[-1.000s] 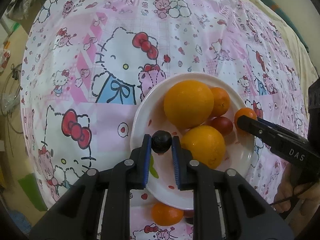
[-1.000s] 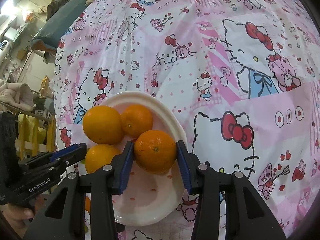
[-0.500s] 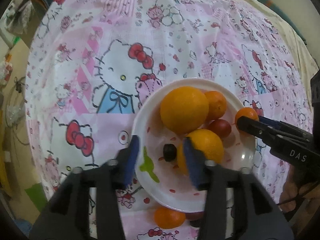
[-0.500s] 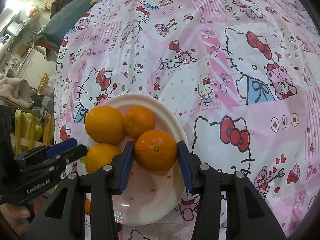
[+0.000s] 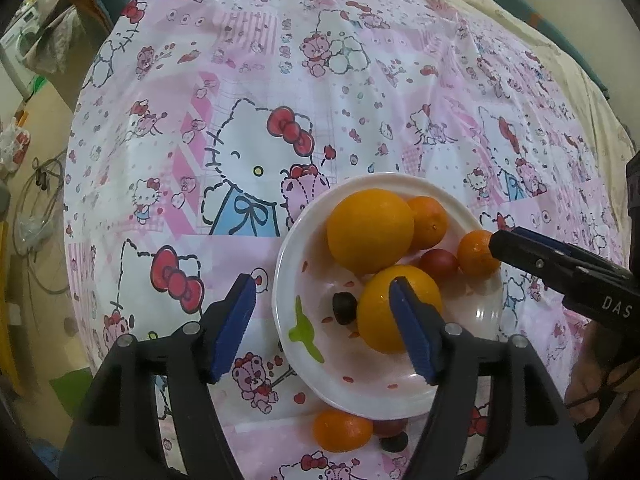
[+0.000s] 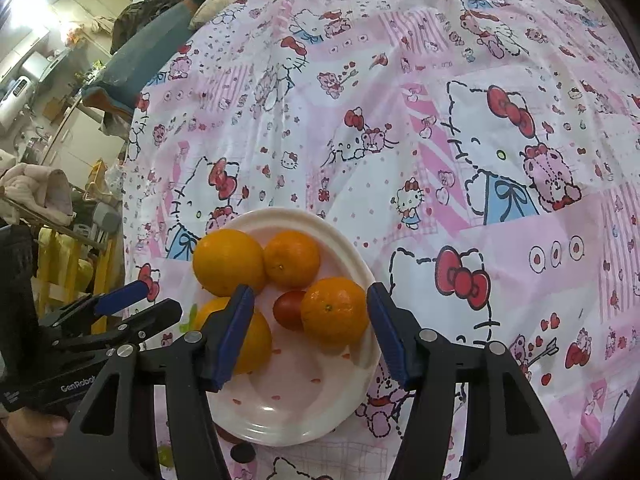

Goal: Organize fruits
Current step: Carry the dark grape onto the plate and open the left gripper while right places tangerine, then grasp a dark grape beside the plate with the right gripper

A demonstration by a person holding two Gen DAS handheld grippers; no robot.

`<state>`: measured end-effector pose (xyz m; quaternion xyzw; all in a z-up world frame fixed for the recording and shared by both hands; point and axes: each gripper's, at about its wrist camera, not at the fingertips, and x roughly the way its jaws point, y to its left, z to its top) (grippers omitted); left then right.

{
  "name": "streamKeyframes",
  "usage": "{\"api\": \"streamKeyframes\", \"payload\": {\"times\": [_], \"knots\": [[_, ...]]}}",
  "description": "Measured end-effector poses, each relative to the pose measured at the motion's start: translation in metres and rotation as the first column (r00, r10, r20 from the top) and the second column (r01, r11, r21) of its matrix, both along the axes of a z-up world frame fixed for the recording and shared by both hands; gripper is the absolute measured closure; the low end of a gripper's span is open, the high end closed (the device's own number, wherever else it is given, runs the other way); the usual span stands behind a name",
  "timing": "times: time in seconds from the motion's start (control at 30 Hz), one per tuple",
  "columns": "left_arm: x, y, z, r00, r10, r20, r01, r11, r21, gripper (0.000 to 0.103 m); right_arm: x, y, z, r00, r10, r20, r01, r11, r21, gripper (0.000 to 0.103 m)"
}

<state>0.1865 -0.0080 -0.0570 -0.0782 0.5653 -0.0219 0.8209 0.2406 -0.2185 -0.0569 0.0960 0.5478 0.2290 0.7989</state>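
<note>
I am holding my left claw (image 5: 322, 328) over the near side of the white plate (image 5: 288, 264), and its jaws are opening; the small dark fruit (image 5: 344, 307) is lying loose on the plate between the blue pads (image 5: 234, 326), touching neither, just beside the near orange (image 5: 394, 308). My right claw (image 6: 310, 332) is hanging over the same plate (image 6: 352, 258) from the other side, its jaws opening too, and the mandarin (image 6: 335, 309) is sitting on the plate between its pads (image 6: 386, 332), clear of both. So both claws are released and grasping nothing. In the left view the plate is carrying the big orange (image 5: 370, 230) at its far side, a small mandarin (image 5: 428, 222) to its right, and a red fruit (image 5: 438, 264) nearer, tucked against the near orange. Off the plate, on the pink cartoon cloth (image 5: 280, 92), another mandarin (image 5: 342, 430) is lying just beside the near rim, with a reddish fruit (image 5: 390, 426) and a dark one (image 5: 394, 444) right of it. A hand (image 5: 588, 376) is gripping the right claw's handle at the right edge
</note>
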Motion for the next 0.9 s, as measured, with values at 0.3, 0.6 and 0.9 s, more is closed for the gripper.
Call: {"api": "streamKeyframes", "payload": {"times": [0.3, 0.6, 0.9], "knots": [[-0.018, 0.005, 0.01, 0.999, 0.008, 0.033, -0.008, 1.0, 0.015, 0.037, -0.019, -0.002, 0.017, 1.0, -0.007, 0.03, 0.006, 0.999, 0.031, 0.042], [-0.045, 0.009, 0.023, 0.998, -0.012, 0.058, 0.012, 1.0, -0.003, 0.037, -0.054, -0.008, 0.04, 0.997, 0.001, 0.074, -0.008, 0.995, 0.097, 0.041], [-0.085, 0.026, 0.022, 0.999, 0.053, 0.012, -0.052, 0.997, -0.051, 0.037, -0.094, -0.016, 0.035, 0.997, 0.011, 0.071, -0.015, 0.998, 0.066, 0.041]]}}
